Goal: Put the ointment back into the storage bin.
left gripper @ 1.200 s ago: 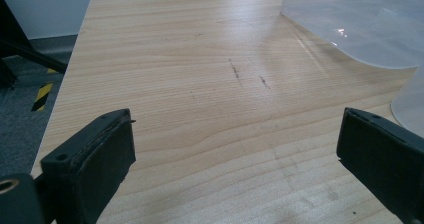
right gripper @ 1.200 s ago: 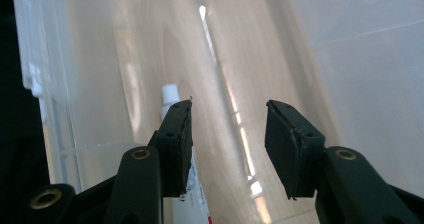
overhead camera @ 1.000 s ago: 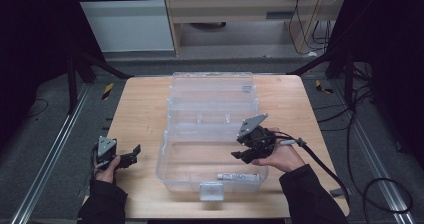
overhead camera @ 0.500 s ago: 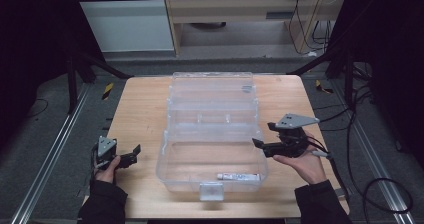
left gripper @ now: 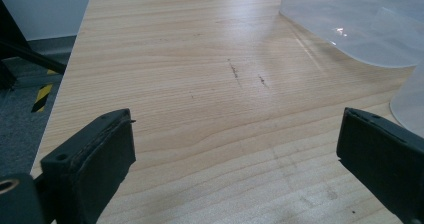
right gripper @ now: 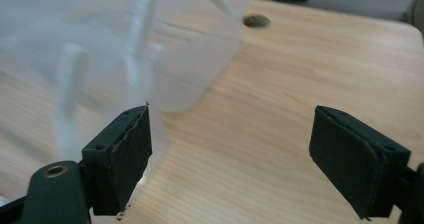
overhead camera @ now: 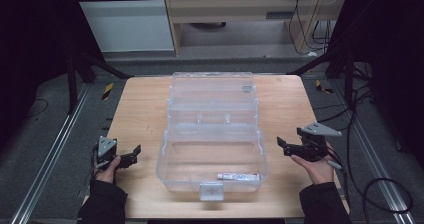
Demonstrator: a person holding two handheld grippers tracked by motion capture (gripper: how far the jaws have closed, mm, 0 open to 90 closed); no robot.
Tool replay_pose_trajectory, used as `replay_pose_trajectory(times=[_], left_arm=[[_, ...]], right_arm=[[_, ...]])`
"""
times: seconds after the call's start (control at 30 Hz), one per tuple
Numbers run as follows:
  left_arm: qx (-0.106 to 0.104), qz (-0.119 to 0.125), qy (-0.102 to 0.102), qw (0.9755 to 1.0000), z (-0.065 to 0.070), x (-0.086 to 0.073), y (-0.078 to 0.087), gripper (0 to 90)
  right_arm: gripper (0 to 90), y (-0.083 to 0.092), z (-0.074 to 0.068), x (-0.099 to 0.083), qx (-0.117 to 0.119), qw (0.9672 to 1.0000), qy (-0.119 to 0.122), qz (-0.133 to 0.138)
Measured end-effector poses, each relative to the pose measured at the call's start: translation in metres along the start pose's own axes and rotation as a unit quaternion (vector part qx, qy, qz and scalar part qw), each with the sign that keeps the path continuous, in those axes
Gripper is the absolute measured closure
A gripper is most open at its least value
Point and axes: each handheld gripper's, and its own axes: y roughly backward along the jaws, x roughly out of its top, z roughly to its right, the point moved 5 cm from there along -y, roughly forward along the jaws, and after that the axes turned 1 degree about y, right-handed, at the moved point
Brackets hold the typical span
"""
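Observation:
A clear plastic box (overhead camera: 212,134) stands open in the middle of the wooden table (overhead camera: 145,99), its lid laid back. A small white tube (overhead camera: 238,175) lies in the box's front section. My right gripper (overhead camera: 282,147) hovers just right of the box, held in a hand. Its jaws have just been opening and are wide apart with nothing between them (right gripper: 230,149); the box's blurred corner (right gripper: 100,44) is beside the left jaw. My left gripper (overhead camera: 135,153) rests left of the box, open and empty (left gripper: 235,149), with the box's edge (left gripper: 360,24) at upper right.
Bare table top lies on both sides of the box. A small round hole (right gripper: 256,20) is in the table beyond the right gripper. Black frame posts, cables and grey floor surround the table; a cable trails from the right gripper off the table's right edge.
The right gripper has moved from above the box's front section out to its right and lower, and its jaws stand wider apart. The tube stays in the box. The left gripper has not moved.

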Motion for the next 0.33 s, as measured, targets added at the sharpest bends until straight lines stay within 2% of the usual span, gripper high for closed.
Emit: replay_pose_trajectory(times=[0.03, 0.07, 0.13, 0.17, 0.2, 0.23, 0.3, 0.33], left_arm=[[0.0, 0.0, 0.0, 1.0, 0.0, 0.0, 0.0, 1.6], [0.0, 0.0, 0.0, 1.0, 0.0, 0.0, 0.0, 1.6], [0.001, 0.0, 0.0, 1.0, 0.0, 0.0, 0.0, 1.6], [0.001, 0.0, 0.0, 1.0, 0.0, 0.0, 0.0, 1.6], [0.001, 0.0, -0.001, 1.0, 0.0, 0.0, 0.0, 1.6], [0.001, 0.0, -0.001, 1.0, 0.0, 0.0, 0.0, 1.6], [0.0, 0.0, -0.001, 1.0, 0.0, 0.0, 0.0, 1.6], [0.0, 0.0, -0.002, 1.0, 0.0, 0.0, 0.0, 1.6]], right_arm=[[17.0, 0.0, 0.0, 0.0, 0.0, 1.0, 0.0, 0.0], [16.8, -0.004, 0.009, -0.011, -0.011, 0.9998, -0.01, -0.01], [16.7, -0.006, 0.012, -0.015, -0.013, 0.9997, -0.015, -0.011], [16.7, -0.011, 0.021, -0.024, -0.036, 0.999, -0.025, -0.008], [16.7, -0.011, 0.021, -0.024, -0.036, 0.999, -0.025, -0.008], [16.6, -0.015, 0.026, -0.032, -0.045, 0.9982, -0.03, -0.023], [16.2, -0.017, 0.03, -0.036, -0.052, 0.9978, -0.035, -0.021], [15.7, -0.02, 0.032, -0.041, -0.049, 0.9975, -0.041, -0.031]])
